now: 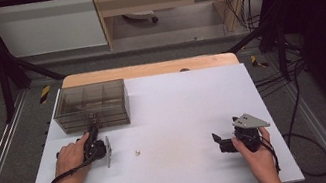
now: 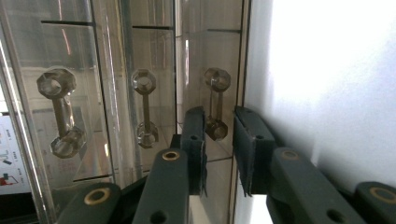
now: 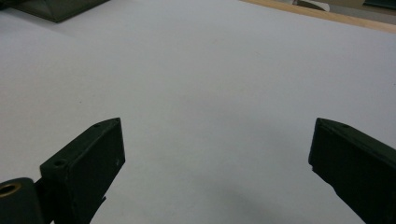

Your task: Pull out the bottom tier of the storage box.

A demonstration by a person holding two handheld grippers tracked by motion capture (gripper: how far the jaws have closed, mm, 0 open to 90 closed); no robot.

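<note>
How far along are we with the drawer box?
Done: nothing yet; the drawer box looks fully shut. In hand: the left gripper has its jaws either side of one drawer handle, gaps showing, so not gripped. Left: probably clamp and pull. The right gripper is open above the table, and a small white piece lies untouched.

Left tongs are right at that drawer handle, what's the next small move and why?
Probably finish closing the left tongs on the drawer handle, then pull. The handle's lower end sits between the pads with a small gap still showing, and the clear drawer box looks shut.
</note>
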